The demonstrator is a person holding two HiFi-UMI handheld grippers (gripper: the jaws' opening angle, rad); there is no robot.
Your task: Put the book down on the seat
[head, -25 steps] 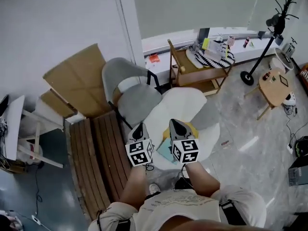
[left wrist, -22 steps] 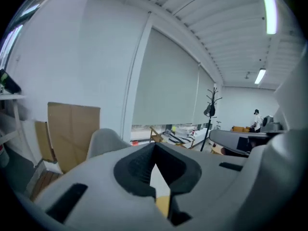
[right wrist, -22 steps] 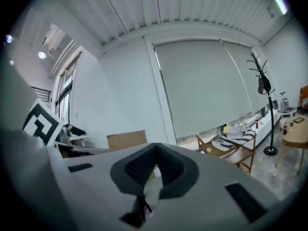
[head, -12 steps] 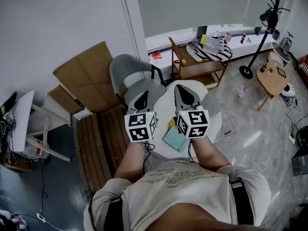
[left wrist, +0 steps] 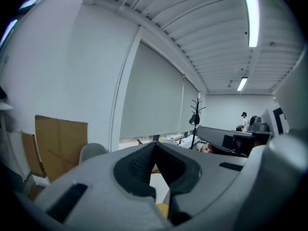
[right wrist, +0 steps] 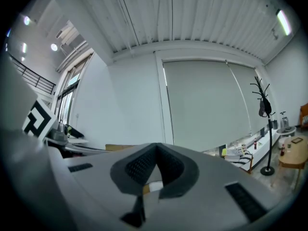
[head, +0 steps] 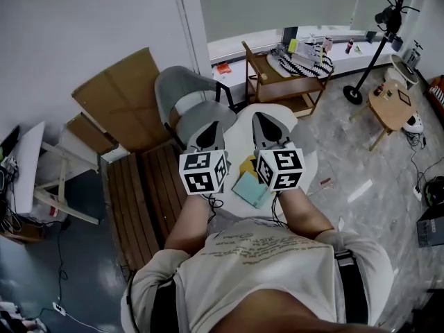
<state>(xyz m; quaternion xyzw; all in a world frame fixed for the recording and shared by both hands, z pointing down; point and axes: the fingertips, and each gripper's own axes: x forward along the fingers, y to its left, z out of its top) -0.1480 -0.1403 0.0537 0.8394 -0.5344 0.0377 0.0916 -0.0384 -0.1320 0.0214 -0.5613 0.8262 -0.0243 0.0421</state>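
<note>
Both grippers were held up in front of the person, noses tilted toward the far wall and ceiling. The left gripper (head: 211,132) had its jaws pressed together with nothing between them, and the right gripper (head: 263,127) was clenched empty in the same way. The teal book (head: 251,189) lay flat on the white round table (head: 300,166), below and between the two grippers, with a yellow thing (head: 247,164) just beside it at its twelve o'clock. The grey chair (head: 177,89) stood at about eleven o'clock from the book, and no book showed on its seat (head: 191,120) — the book was well apart from it.

To pick it up well, I judge that one gripper should tip down and spread its jaws before reaching the book. It should then come in at a free edge, likely the one at five o'clock, away from the yellow thing. A thin, flat book offers little to bite on, so sliding it to overhang the table rim may help. It should travel level and be released only once it rests flat on the seat.
</note>
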